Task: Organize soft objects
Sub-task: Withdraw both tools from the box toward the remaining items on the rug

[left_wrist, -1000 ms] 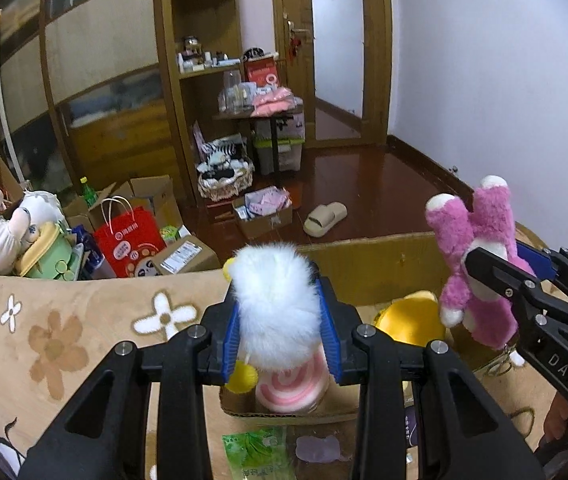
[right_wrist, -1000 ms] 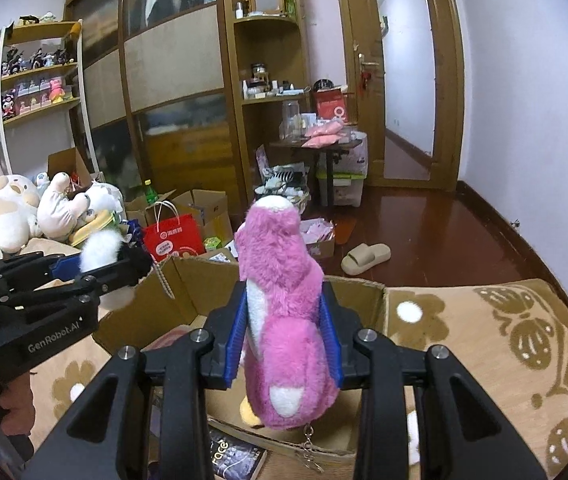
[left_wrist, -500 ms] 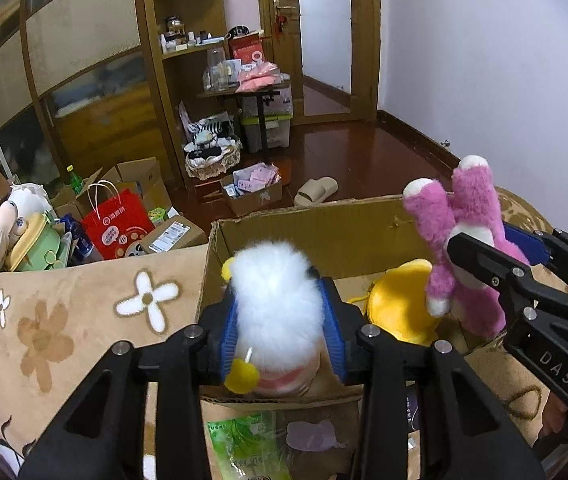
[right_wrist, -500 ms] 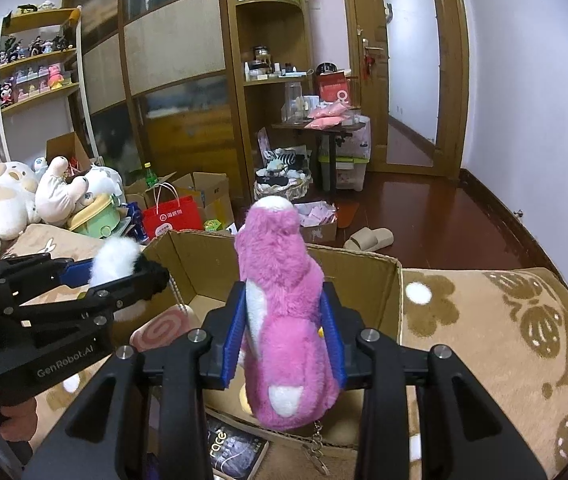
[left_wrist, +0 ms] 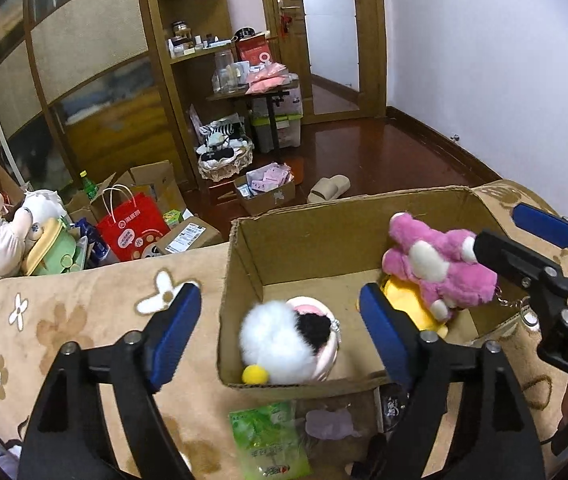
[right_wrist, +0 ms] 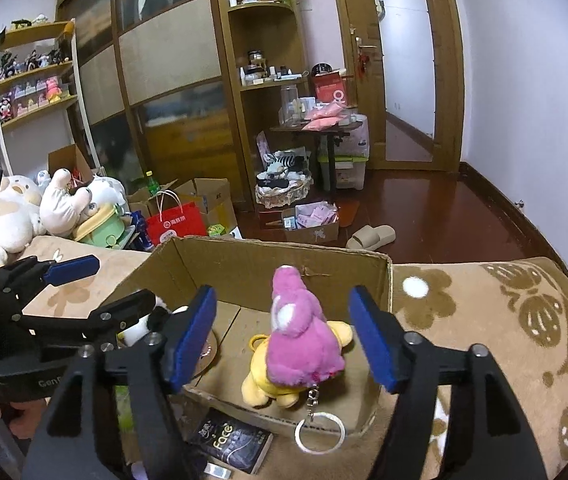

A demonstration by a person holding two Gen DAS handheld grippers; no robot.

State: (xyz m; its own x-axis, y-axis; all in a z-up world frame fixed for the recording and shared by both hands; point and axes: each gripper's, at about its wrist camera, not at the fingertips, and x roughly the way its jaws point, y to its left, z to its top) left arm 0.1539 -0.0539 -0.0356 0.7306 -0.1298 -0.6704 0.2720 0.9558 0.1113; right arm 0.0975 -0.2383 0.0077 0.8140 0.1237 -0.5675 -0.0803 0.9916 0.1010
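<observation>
Both toys dropped into the cardboard box (left_wrist: 308,236), both tools spread wide and empty.

Left tool (left_wrist: 280,340) gaping above the white fluffy toy (left_wrist: 280,344), now lying in the box's near left corner against a pink round cushion (left_wrist: 324,344); right tool (right_wrist: 284,340) equally gaping over the pink plush (right_wrist: 300,344), slumped on a yellow plush (right_wrist: 268,384), key ring (right_wrist: 319,432) hanging over the box's front edge. Half a second ago, each toy pinched tight between blue pads; since then, released and fallen. Best next: lift straight up clear of the walls, avoid snagging the chain, then nudge the ring inside.
</observation>
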